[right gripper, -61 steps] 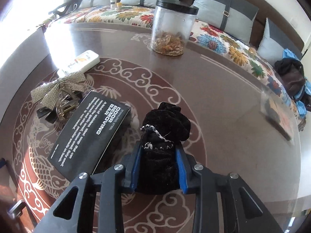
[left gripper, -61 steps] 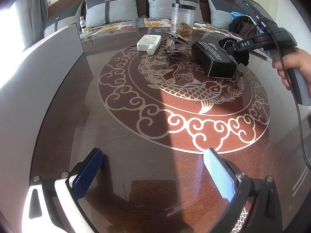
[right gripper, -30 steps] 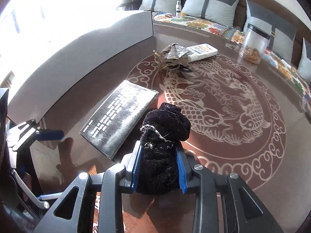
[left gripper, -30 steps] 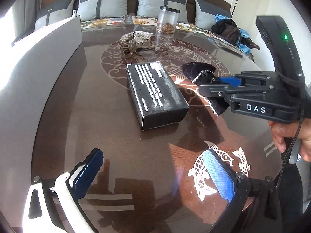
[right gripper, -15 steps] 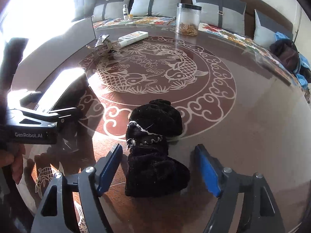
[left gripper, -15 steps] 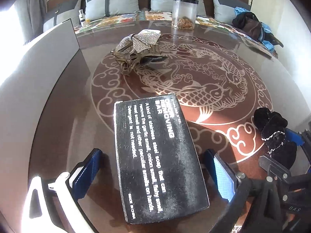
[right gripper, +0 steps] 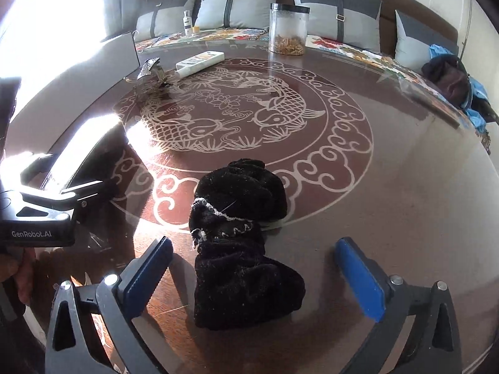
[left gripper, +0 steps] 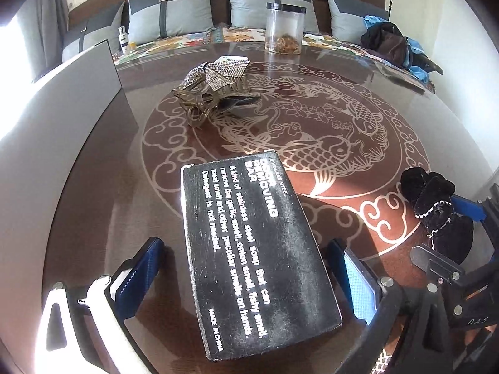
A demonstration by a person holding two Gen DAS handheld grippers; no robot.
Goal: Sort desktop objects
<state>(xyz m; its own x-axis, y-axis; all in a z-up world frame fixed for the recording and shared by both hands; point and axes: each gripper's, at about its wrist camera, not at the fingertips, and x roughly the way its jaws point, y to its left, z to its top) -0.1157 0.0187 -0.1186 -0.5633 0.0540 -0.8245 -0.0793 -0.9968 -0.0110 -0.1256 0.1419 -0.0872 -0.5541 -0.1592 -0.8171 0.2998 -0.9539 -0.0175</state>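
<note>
Velvet pouch (right gripper: 240,243) is lying on the counter (right gripper: 389,187) near its front edge, w/ the right gripper (right gripper: 259,283) straddling it; jaws have just been opening, now standing wide and pressing nothing, so the pouch is looking let go, probably set down here as its sorted spot. It's sitting btwn the two blue pads, nearer the left one, touching neither. Left gripper (left gripper: 246,280) is hanging over the black soap box (left gripper: 259,255), jaws spread to either side of its near end, pads beside the long edges but not clamping, likely lining up for a grab. Box and pouch are lying apart, side by side. Hair clips (left gripper: 212,93), lotion tube (right gripper: 199,60) and jar (right gripper: 288,28) are waiting farther back.
</note>
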